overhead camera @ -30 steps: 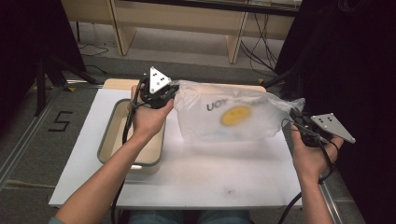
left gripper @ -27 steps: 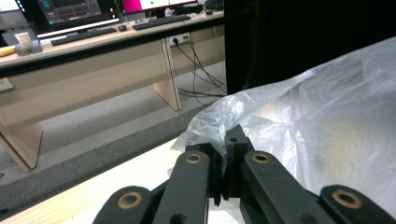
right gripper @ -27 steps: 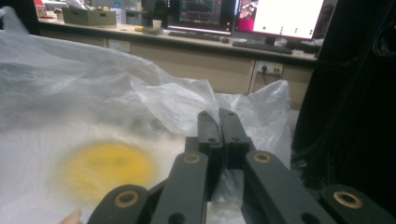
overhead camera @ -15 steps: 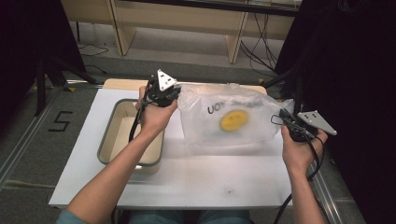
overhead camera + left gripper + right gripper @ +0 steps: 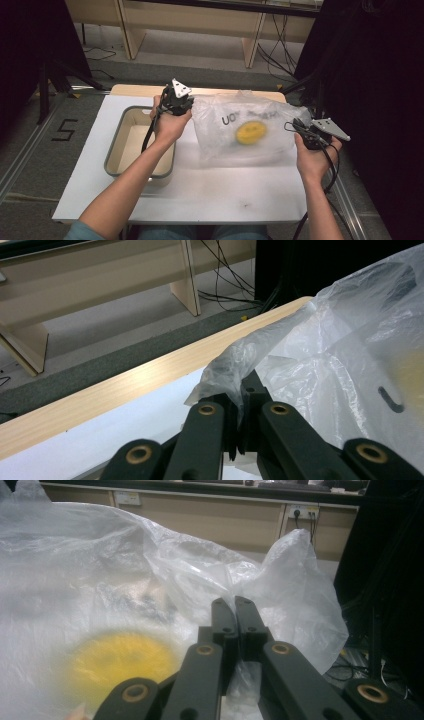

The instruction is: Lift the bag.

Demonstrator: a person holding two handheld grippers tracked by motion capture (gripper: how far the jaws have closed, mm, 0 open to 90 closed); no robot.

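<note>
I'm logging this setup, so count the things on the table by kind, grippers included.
Plastic bag: 1
Yellow round thing inside the bag: 1
Tray: 1
Grippers: 2, left gripper and right gripper, each shut on the bag
Total: 5

The white table (image 5: pixel 200 200) sits on grey carpet (image 5: pixel 30 150), with a pale wooden edge along its far side. Beyond the table stands light wood furniture (image 5: pixel 200 20), cables (image 5: pixel 280 55) trailing beneath. Left of the table, a black "5" (image 5: pixel 65 130) marks the floor. Dark curtains (image 5: pixel 380 75) hang right.
</note>
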